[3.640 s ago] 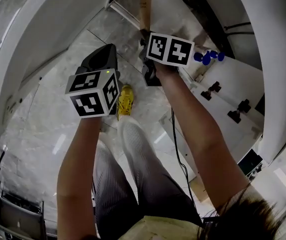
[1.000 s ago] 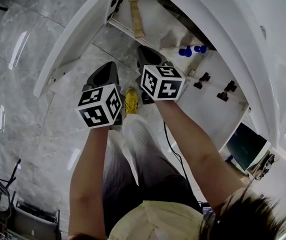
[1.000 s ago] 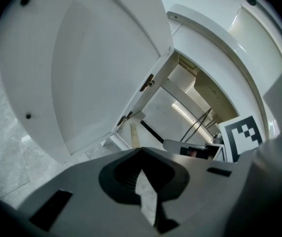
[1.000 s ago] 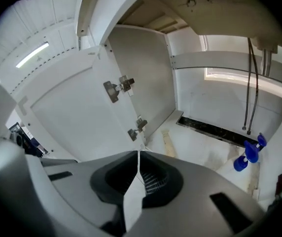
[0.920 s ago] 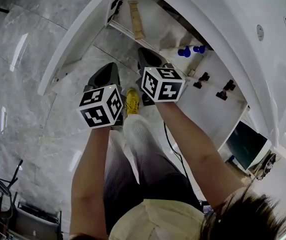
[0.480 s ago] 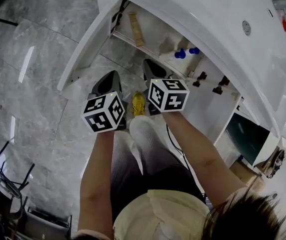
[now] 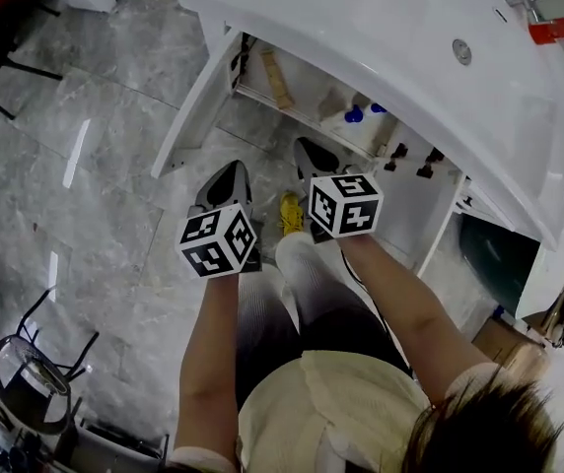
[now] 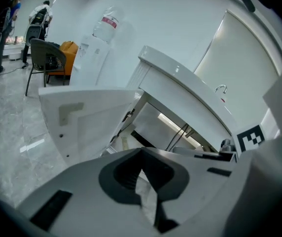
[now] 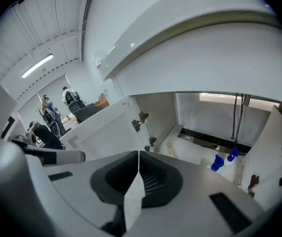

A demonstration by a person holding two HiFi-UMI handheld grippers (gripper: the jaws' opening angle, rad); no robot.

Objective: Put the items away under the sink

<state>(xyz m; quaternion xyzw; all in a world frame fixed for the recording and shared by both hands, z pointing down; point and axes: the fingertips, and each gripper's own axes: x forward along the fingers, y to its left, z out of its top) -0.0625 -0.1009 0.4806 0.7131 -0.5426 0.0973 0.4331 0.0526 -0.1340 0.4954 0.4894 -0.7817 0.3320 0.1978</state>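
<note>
We can read no writing: the red label on the water bottle (image 8: 110, 22) is too small. The blue-capped bottles (image 9: 216, 163) stand upright on the cabinet (image 7: 312, 92) floor under the sink (image 7: 381, 28). The tan box (image 7: 279, 70) lies flat there, long axis running inward. Our left gripper (image 8: 141, 153) and right gripper (image 9: 138, 154) are closed on nothing, outside the doors. Only the right gripper view shows hoses (image 9: 238, 115); only the head view shows the drain (image 7: 461, 52).

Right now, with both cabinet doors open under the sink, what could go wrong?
The left door and the right door both stand wide open, one on either side of you; you might knock a knee on one. The blue-capped bottles stand loose inside near the right door; shutting it carelessly could topple them.
</note>
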